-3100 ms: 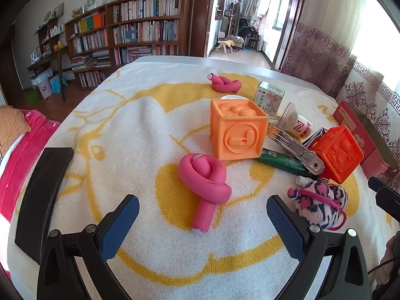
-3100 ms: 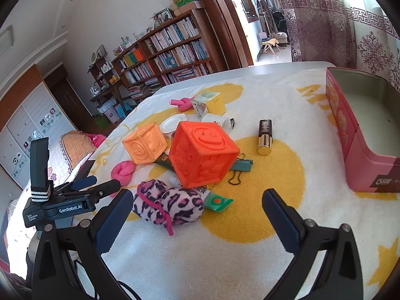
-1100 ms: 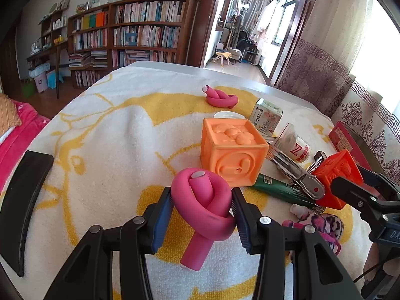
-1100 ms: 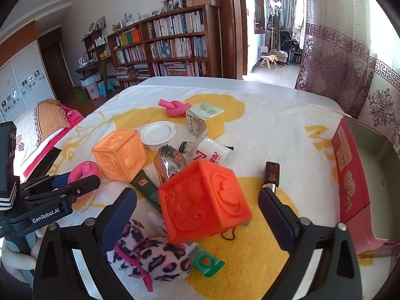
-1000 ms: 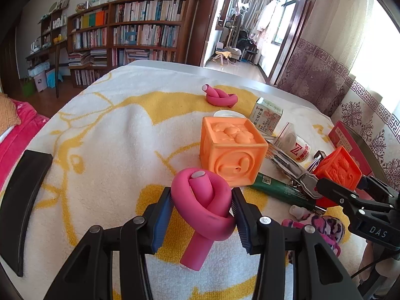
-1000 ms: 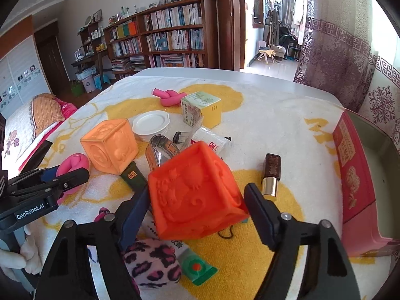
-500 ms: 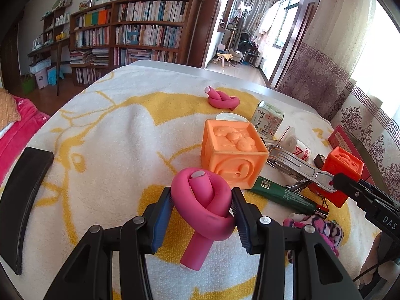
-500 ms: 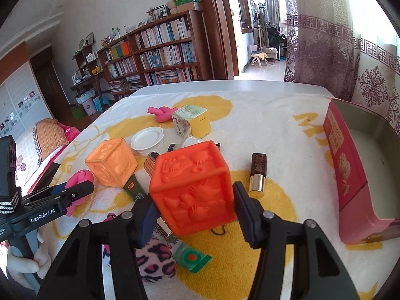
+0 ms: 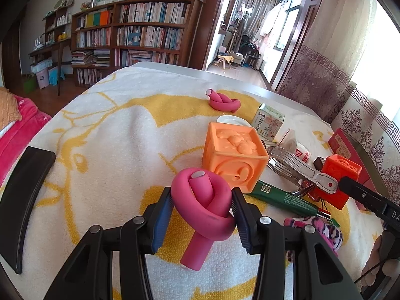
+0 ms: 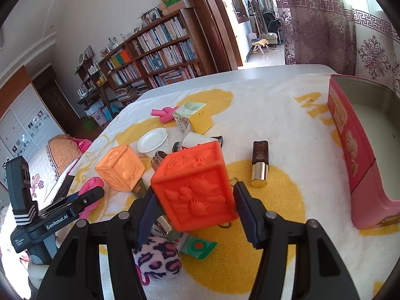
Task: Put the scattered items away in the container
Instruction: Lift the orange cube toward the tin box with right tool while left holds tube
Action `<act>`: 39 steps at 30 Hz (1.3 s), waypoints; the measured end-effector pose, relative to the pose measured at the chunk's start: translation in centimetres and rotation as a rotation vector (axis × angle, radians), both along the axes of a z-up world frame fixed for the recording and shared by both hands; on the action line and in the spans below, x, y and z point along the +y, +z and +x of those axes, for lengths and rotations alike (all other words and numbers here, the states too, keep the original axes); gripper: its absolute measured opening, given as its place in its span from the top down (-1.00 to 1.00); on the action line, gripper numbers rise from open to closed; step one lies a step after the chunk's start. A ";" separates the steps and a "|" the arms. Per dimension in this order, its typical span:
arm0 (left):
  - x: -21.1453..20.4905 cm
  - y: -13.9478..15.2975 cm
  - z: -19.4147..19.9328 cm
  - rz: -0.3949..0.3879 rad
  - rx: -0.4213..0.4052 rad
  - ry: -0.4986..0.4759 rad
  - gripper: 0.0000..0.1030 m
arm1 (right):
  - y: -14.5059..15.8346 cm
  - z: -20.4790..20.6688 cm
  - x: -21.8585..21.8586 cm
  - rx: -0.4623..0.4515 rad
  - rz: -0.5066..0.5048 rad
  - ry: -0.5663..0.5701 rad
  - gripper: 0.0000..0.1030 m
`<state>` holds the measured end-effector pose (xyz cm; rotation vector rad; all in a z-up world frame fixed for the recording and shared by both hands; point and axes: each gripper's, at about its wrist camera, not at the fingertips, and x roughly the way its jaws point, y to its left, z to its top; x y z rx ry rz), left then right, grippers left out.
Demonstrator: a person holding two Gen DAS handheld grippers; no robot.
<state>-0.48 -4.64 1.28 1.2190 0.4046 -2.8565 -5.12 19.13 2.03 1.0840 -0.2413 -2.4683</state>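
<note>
Sitting at towel's right edge, red box looks empty inside.

place: home | signs: bookshelves, curtains (patterned), bedding

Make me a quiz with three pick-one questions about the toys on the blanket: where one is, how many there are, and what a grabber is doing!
1. Where does the brown-and-gold lipstick lie?
A. inside the red box
B. on the towel, between the cube and the red box
C. on the white dish

2. How many pink knotted foam rollers are there?
A. one
B. two
C. four

3. What is the right gripper doing?
A. gripping the red-orange cube
B. hanging empty
C. holding the leopard plush

Key: 1 B, it lies on the towel left of the red box. 2 B, one in the left gripper, one far back. 3 A, its jaws press the red-orange cube.
</note>
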 end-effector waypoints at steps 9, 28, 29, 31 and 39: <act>-0.1 0.0 0.0 0.007 0.001 0.004 0.06 | 0.4 0.2 1.2 0.017 -0.039 -0.051 -0.19; -0.3 -0.1 0.0 0.015 -0.007 0.009 0.06 | 3.0 2.9 2.1 0.212 0.032 -0.188 -0.07; -0.3 -0.1 0.0 0.017 -0.006 0.010 0.06 | 3.4 3.2 2.1 0.237 0.036 -0.196 -0.06; -0.3 -0.2 0.0 0.021 -0.007 0.012 0.06 | 4.2 4.0 2.1 0.311 0.063 -0.227 -0.06; -0.3 0.3 0.4 0.019 0.020 0.010 0.06 | 4.9 4.2 2.9 0.341 0.062 -0.270 -0.06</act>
